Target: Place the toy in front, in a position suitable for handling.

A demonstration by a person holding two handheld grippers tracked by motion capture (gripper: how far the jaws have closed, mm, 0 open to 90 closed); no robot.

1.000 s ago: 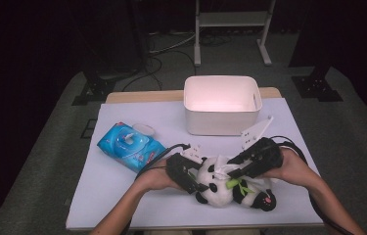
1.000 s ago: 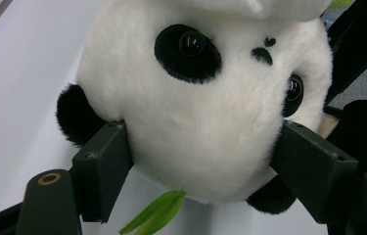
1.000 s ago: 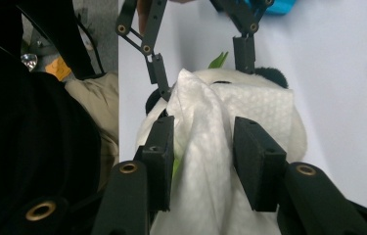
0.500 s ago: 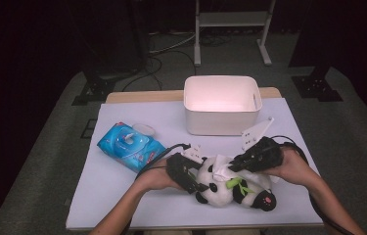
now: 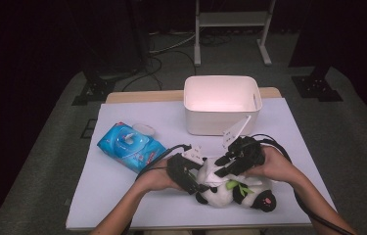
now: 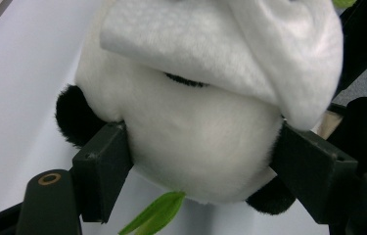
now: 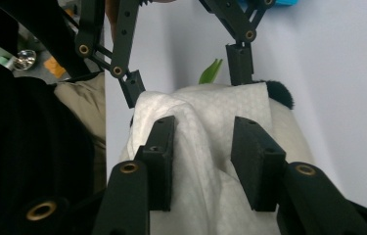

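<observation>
My left gripper (image 6: 200,161) clamps the plush panda's head (image 6: 195,147) between its jaws. My right gripper (image 7: 201,156), jaws just reopened, straddles the white wipe (image 7: 205,132) draped over that head.

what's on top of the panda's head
A white wipe is draped over the plush panda, between the right gripper's open jaws, which have just been opening. The left gripper clamps the head's sides. The wipe covers the panda's face, so the eyes can't be seen.

Plush panda (image 5: 230,191) lying under white wipe (image 7: 205,147)
</observation>
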